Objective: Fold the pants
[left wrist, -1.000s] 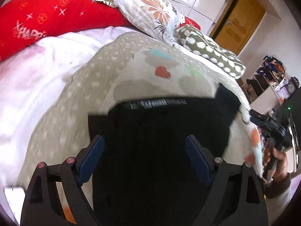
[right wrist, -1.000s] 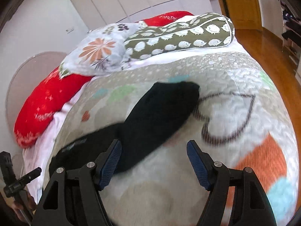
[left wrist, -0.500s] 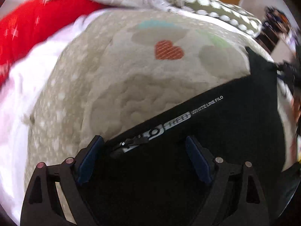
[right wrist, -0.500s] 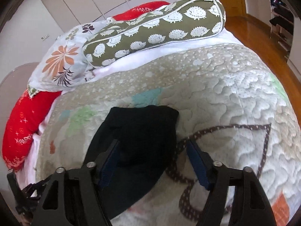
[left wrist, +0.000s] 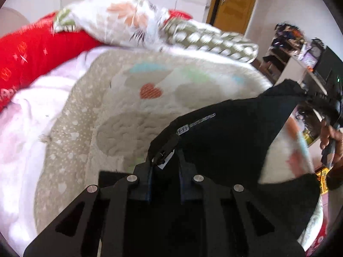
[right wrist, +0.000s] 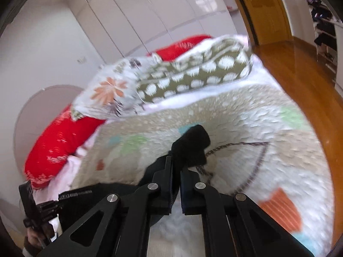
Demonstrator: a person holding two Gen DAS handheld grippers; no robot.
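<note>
Both ends grabbed, fold barely started

We had the left gripper [left wrist: 165,167] fingers clamped on the pants [left wrist: 225,137] waistband, right gripper [right wrist: 176,171] fingers pinching a leg end, lifted off the bed [right wrist: 268,132] middle; every fold remained.

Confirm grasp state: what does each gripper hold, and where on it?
Both hold the black pants. The left gripper has just closed on the waistband by the zipper; the right gripper has just closed on a leg near its cuff end.
</note>
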